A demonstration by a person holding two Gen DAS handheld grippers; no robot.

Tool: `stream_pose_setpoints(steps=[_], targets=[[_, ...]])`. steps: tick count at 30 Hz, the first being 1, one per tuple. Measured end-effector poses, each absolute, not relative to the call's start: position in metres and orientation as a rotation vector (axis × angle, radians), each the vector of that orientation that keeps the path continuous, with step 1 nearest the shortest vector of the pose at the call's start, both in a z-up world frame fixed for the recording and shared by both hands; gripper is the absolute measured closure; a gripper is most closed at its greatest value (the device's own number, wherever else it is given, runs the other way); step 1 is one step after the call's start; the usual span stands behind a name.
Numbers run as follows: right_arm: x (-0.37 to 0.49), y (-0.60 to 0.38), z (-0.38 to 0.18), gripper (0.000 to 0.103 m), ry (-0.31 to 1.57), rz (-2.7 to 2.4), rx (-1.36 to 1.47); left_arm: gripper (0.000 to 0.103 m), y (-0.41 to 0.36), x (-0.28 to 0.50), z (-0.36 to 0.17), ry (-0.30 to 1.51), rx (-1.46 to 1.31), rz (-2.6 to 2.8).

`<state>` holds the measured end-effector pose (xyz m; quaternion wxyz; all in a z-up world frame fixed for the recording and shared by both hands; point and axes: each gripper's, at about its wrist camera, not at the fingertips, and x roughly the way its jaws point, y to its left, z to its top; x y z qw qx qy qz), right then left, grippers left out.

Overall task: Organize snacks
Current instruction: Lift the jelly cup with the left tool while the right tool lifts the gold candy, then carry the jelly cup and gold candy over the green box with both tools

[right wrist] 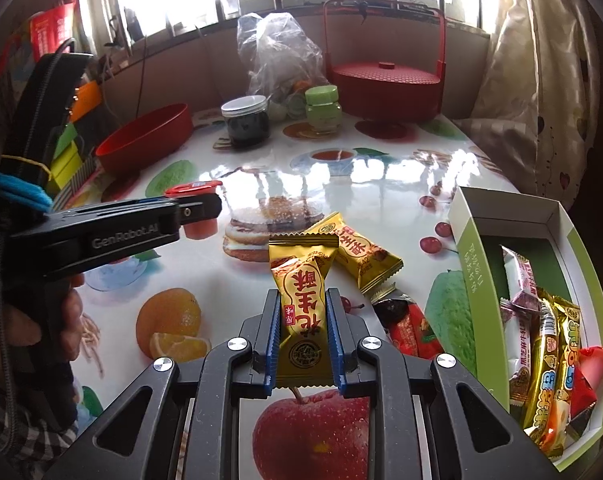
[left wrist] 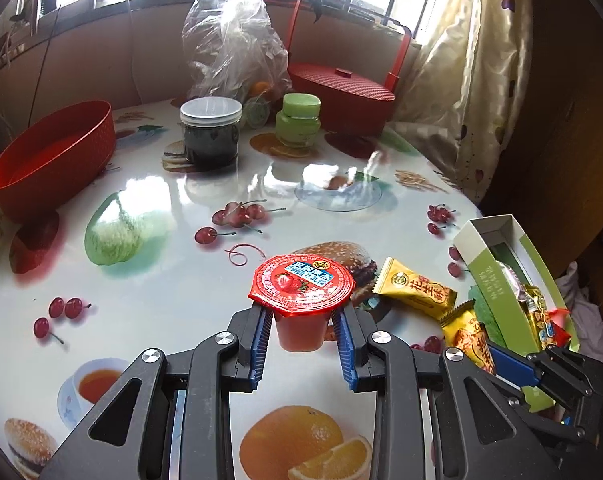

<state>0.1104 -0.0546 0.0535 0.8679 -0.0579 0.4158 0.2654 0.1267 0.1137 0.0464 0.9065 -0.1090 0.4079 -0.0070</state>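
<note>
Far left on the fruit-print surface: red bowl, then dark jar and green jar further back. Left gripper clamped narrow on a red jelly cup, lifted off the surface. Right of it, a yellow packet lying flat beside a red packet. Right gripper pinched tight on another yellow packet, the held packet, upright between the pads. Far right: green box, open, holding several wrapped snacks
</note>
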Motion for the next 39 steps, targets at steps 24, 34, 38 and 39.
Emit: stream_pose_setpoints(steps=[24,34,38,39], targets=[[0.103,-0.09,0.073,0.083,0.822,0.484,-0.076,0.072,0.079,0.114,0.075,0.785,-0.182,-0.096],[0.104,-0.119,0.081,0.083,0.806,0.418,-0.047,0.072,0.051,0.114,0.08,0.782,-0.157,-0.153],[0.104,-0.132,0.081,0.083,0.804,0.394,-0.033,0.072,0.04,0.117,0.083,0.781,-0.147,-0.172],[0.104,-0.134,0.081,0.083,0.803,0.39,-0.03,0.072,0.037,0.117,0.083,0.78,-0.144,-0.175]])
